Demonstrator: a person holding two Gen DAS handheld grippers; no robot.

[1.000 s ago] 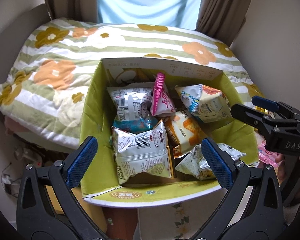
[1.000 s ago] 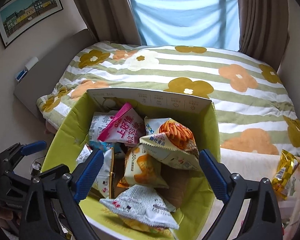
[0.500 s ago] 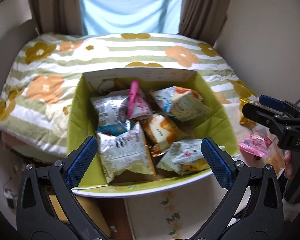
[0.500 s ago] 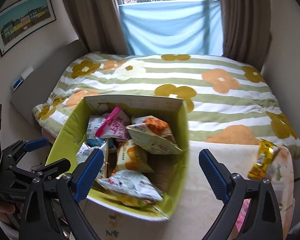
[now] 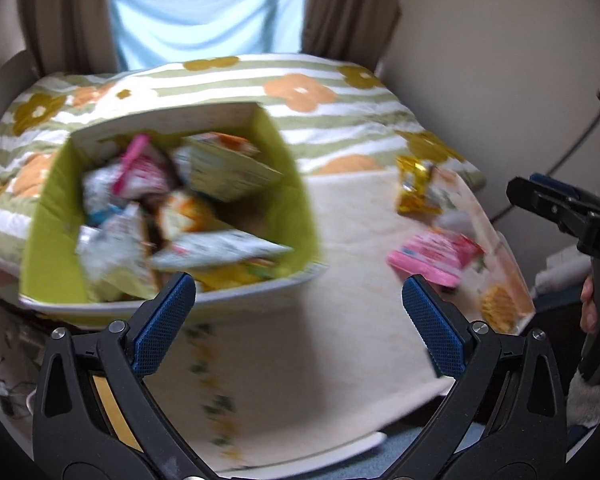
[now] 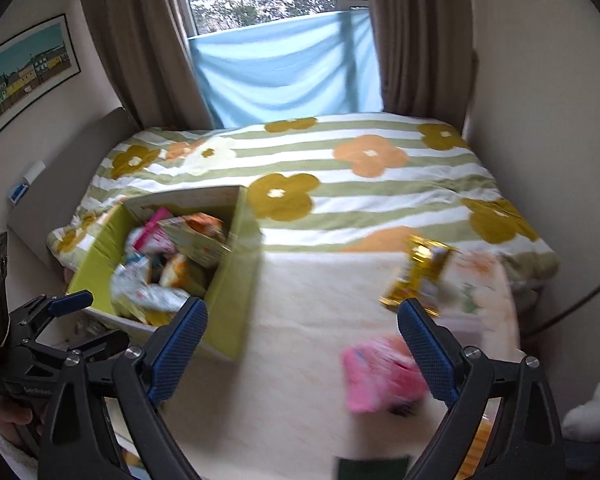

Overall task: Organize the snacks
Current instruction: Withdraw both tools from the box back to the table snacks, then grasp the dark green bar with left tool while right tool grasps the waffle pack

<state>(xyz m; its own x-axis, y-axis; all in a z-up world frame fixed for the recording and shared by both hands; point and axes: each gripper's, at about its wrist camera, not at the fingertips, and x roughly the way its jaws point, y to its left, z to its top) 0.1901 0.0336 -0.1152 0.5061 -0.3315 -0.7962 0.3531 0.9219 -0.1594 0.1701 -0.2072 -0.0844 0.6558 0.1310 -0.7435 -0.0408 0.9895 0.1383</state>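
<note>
Both views have swung right since the earlier frames. Left wrist: my left gripper [image 5: 299, 307] spread, empty; snack box [image 5: 296, 200] at surface's [image 5: 300, 360] left edge. Right wrist: right gripper [image 6: 302, 335] spread over bare cloth; pink packet [image 6: 376, 376], gold packet [image 6: 418, 276] near right edge.

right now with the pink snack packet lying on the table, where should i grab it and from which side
Likely its near short edge. The pink snack packet lies flat on the cream tablecloth, apart from the gold packet and the green box. Bring the open right hand-held gripper from above, pinching across the thin sealed edge; blur hides finer detail.
</note>
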